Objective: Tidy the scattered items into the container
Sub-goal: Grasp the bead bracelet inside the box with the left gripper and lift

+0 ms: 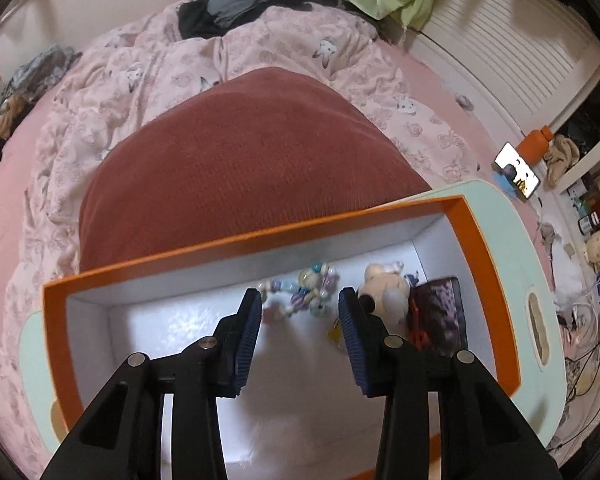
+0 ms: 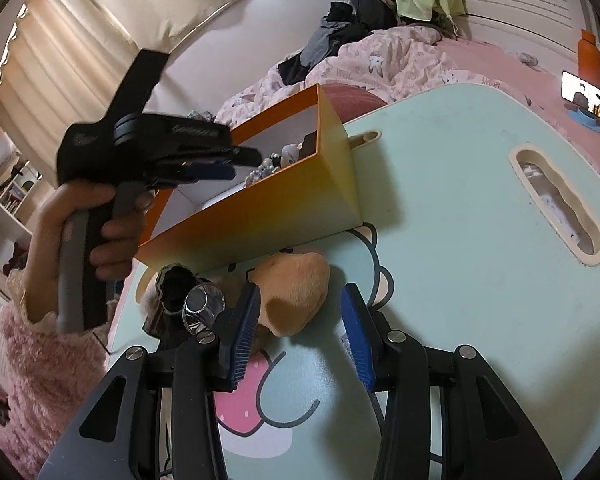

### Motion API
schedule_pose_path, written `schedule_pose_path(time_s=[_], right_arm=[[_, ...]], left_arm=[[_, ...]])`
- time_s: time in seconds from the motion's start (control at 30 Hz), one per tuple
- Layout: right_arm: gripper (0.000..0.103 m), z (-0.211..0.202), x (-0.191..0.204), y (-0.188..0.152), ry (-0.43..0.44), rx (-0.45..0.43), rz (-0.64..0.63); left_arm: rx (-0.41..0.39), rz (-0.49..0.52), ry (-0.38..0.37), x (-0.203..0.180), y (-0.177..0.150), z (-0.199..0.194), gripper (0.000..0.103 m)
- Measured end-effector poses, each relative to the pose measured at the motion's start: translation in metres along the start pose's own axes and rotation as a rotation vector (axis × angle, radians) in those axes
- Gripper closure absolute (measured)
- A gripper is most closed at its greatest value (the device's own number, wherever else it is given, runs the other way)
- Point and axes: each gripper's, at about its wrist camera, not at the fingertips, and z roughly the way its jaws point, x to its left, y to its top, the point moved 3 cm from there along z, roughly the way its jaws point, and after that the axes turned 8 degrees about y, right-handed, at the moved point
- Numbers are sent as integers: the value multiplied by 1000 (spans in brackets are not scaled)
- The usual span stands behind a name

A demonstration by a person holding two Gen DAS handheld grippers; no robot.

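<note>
Left tool (image 1: 300, 312) agape over glossy orange box (image 1: 480, 240); fuzzy tan plush (image 2: 292, 296) between right tool (image 2: 300, 316) pads.

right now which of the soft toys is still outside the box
The tan plush toy on the mint table, lying in front of the orange box near the right gripper. The pale plush toy already lies inside the box.

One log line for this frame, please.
left claw: open, empty, over orange box | right claw: open, at tan plush on table | box: beads, doll
</note>
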Motion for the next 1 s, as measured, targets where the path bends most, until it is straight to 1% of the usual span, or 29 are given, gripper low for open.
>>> schedule_pose_path(time_s=[0.03, 0.1, 0.2, 0.23, 0.27, 0.3, 0.4, 0.47, 0.6, 0.8, 0.9, 1.0], right_arm=[[60, 0, 0, 0, 1, -1, -1], [60, 0, 1, -2, 2, 1, -3], [60, 0, 1, -3, 4, 5, 0], [60, 0, 1, -4, 5, 6, 2], [60, 0, 0, -4, 6, 7, 3], [60, 0, 0, -3, 7, 9, 4], [60, 1, 0, -4, 8, 14, 5], [60, 1, 0, -5, 9, 14, 6], [60, -1, 0, -5, 9, 10, 8], [60, 1, 0, -4, 10, 14, 11], [60, 1, 0, -3, 9, 10, 8], [60, 1, -1, -3, 8, 10, 11]], left_arm=[[2, -2, 13, -1, 2, 3, 65], [9, -2, 14, -5, 3, 9, 67], [8, 22, 31, -10, 1, 15, 71], [0, 29, 40, -10, 1, 15, 73], [-6, 32, 46, -10, 0, 14, 79], [-9, 31, 48, -9, 0, 14, 83], [-3, 28, 35, -3, -2, 15, 86], [-14, 18, 29, 3, -2, 11, 91], [-55, -8, -14, 17, -5, -7, 91], [-158, -21, -86, 33, -21, -59, 91], [-224, -27, -142, 40, -41, -93, 91], [-244, -15, -206, 43, -68, -110, 91]])
